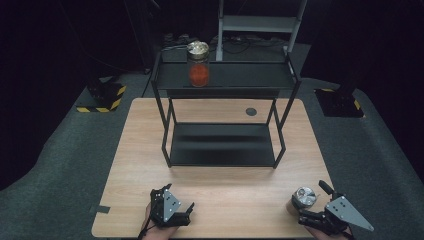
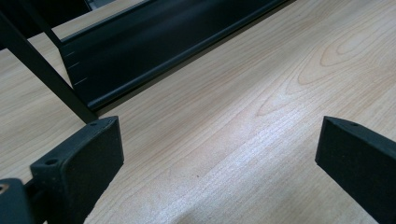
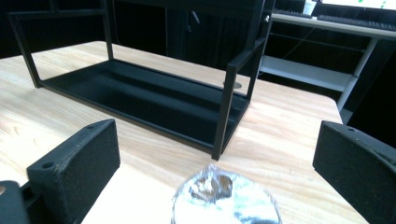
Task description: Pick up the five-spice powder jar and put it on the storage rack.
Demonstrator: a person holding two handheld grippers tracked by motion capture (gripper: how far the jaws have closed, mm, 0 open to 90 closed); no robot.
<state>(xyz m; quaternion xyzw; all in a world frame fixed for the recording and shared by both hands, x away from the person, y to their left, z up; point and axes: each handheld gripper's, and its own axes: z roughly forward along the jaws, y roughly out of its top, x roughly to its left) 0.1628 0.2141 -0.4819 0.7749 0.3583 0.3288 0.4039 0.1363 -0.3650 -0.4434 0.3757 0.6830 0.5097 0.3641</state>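
Note:
A glass jar with red contents (image 1: 198, 70) and a shiny lid stands on the top tier of the black shelf rack (image 1: 225, 75). A second jar with a foil-covered lid (image 1: 303, 198) stands near the table's front right corner. My right gripper (image 1: 312, 206) is just behind it and open; in the right gripper view the foil lid (image 3: 225, 199) sits low between the wide-apart jaws, my right gripper (image 3: 217, 140) not touching it. My left gripper (image 1: 173, 199) rests open at the front left, my left gripper (image 2: 219, 140) over bare wood.
The rack's lower tray (image 1: 222, 145) lies mid-table, its front leg (image 3: 225, 112) close ahead of the foil-lidded jar. A round grommet (image 1: 251, 111) sits in the wooden table (image 1: 140, 165) behind the rack. Grey floor surrounds the table.

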